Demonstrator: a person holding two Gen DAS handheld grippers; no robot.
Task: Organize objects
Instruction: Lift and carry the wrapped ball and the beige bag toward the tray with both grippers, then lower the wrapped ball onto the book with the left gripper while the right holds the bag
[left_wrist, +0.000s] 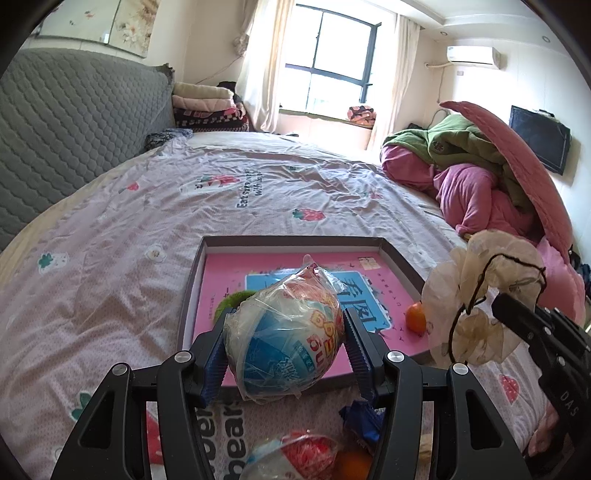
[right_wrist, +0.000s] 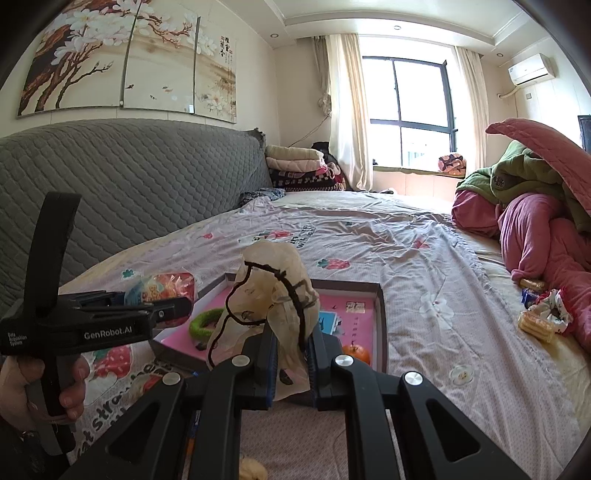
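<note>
Plastic wrap covers the round snack cup (left_wrist: 284, 332) that the left tongs (left_wrist: 284, 343) grip between both blue pads, above the near edge of the shallow tray (left_wrist: 295, 242) with a pink bottom. This tray lies on the bed (left_wrist: 110, 258), which has a pale sheet with strawberry prints. Inside the tray, a small orange (left_wrist: 415, 318) sits at 3 o'clock from the cup and a green ring (left_wrist: 231, 298) at 10 o'clock, partly hidden behind the cup. At 6 o'clock from the cup, low in the left wrist view, a second wrapped cup (left_wrist: 295, 458) and a blue wrapper (left_wrist: 360, 421) lie on the sheet.

The right tongs (right_wrist: 290, 363) are closed on a cream translucent hair bow (right_wrist: 269, 291) with a thin dark cord, held upright over the near side of the tray (right_wrist: 382, 321). At 3 o'clock from this tray, well apart, some biscuits (right_wrist: 535, 325) lie beside the pink blankets (right_wrist: 535, 236).
</note>
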